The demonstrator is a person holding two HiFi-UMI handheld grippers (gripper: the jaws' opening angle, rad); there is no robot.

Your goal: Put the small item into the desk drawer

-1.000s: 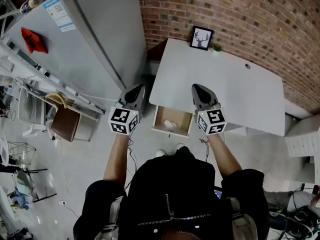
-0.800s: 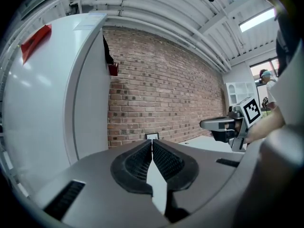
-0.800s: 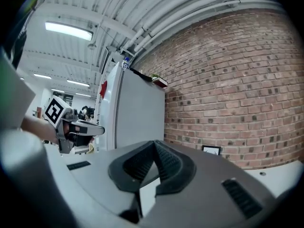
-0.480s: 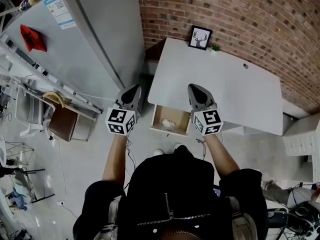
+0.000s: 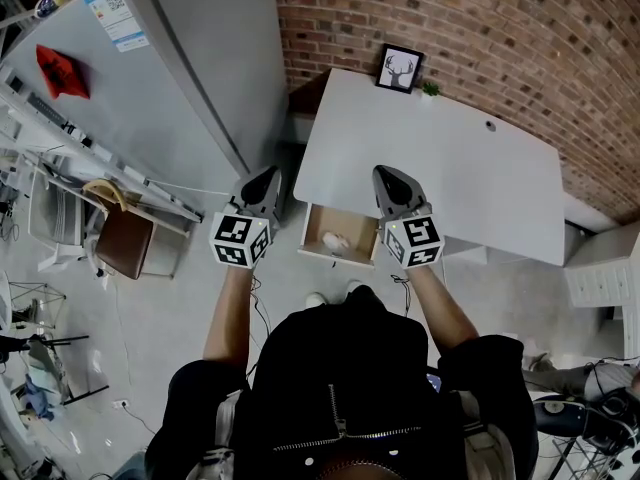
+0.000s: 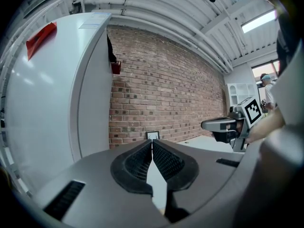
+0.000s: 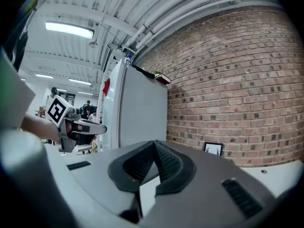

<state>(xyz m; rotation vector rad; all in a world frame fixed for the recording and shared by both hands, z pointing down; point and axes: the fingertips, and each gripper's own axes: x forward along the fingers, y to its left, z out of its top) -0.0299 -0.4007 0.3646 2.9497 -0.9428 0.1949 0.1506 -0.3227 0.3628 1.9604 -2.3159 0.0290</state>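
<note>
Item (image 5: 335,240), small and pale, lies inside open drawer (image 5: 308,236) beneath white surface (image 5: 460,168). We hold left gripper (image 5: 268,175) just left of drawer, off surface; right gripper (image 5: 387,173) above surface's front edge. We see both pairs of jaws pressed together, empty. Framed picture (image 5: 400,69) leans on brick wall (image 5: 450,28).

The light wooden drawer (image 5: 358,236) stood pulled open from under the near edge of the white bench (image 5: 450,168), by its left corner. A small pale item (image 5: 335,240) lay inside it, near the middle.
</note>
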